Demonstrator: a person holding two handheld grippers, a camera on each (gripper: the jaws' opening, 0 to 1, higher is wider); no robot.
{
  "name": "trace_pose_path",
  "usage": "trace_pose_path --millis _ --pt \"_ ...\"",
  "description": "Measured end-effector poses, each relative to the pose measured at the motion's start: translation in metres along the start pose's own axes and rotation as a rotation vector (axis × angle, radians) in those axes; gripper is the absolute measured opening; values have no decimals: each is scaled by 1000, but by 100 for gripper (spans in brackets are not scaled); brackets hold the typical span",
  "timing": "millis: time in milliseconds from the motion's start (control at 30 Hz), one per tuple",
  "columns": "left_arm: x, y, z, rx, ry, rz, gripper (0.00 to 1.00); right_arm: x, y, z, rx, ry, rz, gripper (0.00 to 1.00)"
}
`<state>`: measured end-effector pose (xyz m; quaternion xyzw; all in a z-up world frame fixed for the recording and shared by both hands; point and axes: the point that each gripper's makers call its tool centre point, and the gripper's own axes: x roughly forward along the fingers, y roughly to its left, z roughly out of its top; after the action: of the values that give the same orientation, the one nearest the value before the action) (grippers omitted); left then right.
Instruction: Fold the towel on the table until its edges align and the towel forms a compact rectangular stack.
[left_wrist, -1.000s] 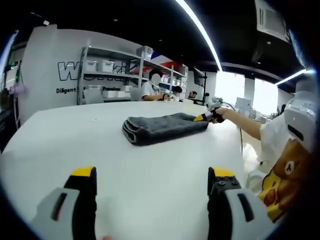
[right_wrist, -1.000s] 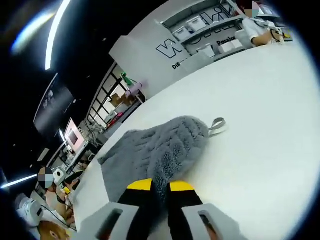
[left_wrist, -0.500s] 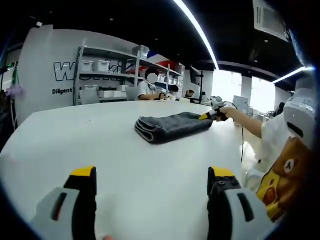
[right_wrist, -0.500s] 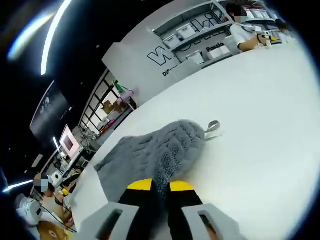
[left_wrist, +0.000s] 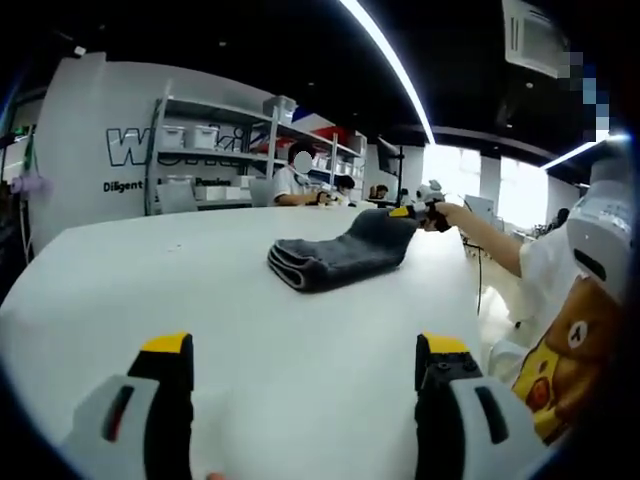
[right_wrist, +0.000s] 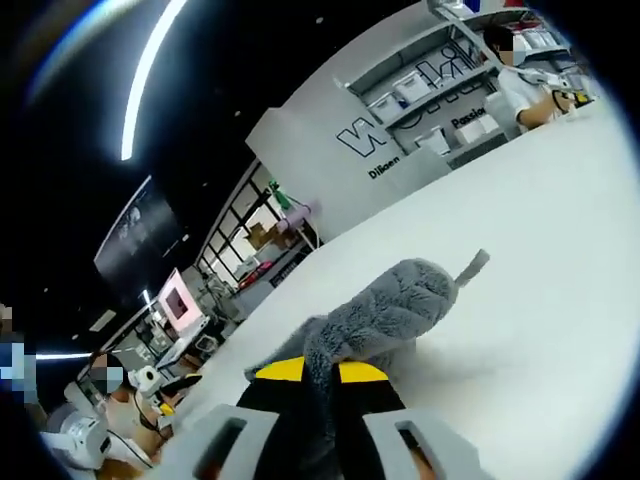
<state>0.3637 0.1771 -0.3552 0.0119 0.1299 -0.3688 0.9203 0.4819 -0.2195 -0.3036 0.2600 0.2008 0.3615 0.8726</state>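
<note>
A dark grey folded towel (left_wrist: 340, 256) lies on the white table (left_wrist: 180, 290) in the left gripper view. Its right end is raised off the table, held by my right gripper (left_wrist: 408, 213), which comes in from the right in a person's hand. In the right gripper view the fluffy grey towel (right_wrist: 380, 310) runs away from my right gripper (right_wrist: 320, 372), whose yellow-tipped jaws are shut on its near edge; a small grey loop tag (right_wrist: 470, 268) sticks out at its far end. My left gripper (left_wrist: 305, 350) stands open low over the near table, far from the towel.
Shelving with white bins (left_wrist: 215, 150) stands against a grey wall behind the table. People sit at the far side (left_wrist: 295, 185). The person's sleeve and printed shirt (left_wrist: 565, 350) are at the right. Desks and equipment (right_wrist: 180, 340) lie beyond the table's edge.
My right gripper has lifted its end of the towel off the table; a second ago that end lay flat. The left gripper stayed open and still.
</note>
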Motion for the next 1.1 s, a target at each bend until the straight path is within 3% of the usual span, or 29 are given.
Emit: trace_pose_path --millis 367,567,800,1100 --pt "-13 5 0 -8 -22 16 97 54 45 20 -49 13 123 8" --pt "-21 10 -1 -11 -27 29 97 81 73 21 -71 27 184 8" --pt "-27 14 -4 -19 -32 42 97 111 99 5 -88 62 213 8" --pt "-30 19 -6 -24 -32 48 97 151 108 -19 -99 157 231 9"
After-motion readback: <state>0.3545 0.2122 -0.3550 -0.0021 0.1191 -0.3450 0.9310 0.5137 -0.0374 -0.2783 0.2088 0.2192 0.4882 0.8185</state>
